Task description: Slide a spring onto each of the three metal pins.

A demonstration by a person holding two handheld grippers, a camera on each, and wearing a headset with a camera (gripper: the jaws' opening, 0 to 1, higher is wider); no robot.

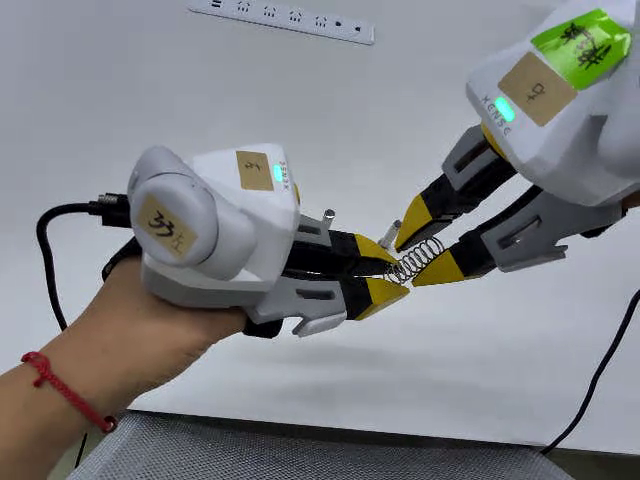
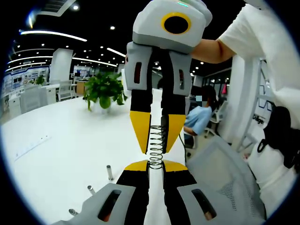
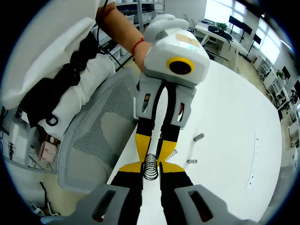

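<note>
One spring (image 1: pixel 418 258) is held in the air between the two grippers, its coils running from one pair of tips to the other. The right gripper (image 1: pixel 408 265) has its two yellow-tipped fingers drawn in narrow against the sides of the coil. In the right gripper view the spring's round end sits squarely between them. The left gripper (image 2: pixel 155 165) meets it tip to tip, its own two fingers just as narrow and nipping the spring's other end. A hand (image 1: pixel 150 320) with a red cord at the wrist grips its body.

Past the left gripper's fingertips, three pins (image 2: pixel 109 172) stand in a row on the white table (image 1: pixel 200 100), all apart from the held spring. They are too small to tell whether any carries a coil. In the head view two of them rise just behind the left gripper's fingers. In the right gripper view two pins sit off to the right of the fingers, with a short ribbed piece (image 3: pixel 172 153) just beside the left gripper's finger. It looks like a second spring, though whether it sits on a pin I cannot tell.

Farther out there are three more things, one of each: a power strip (image 1: pixel 290 18) across the table beyond the fingertips, a mesh chair (image 3: pixel 93 145) at the table's near edge, and a potted plant (image 2: pixel 104 89) far beyond the tips.
</note>
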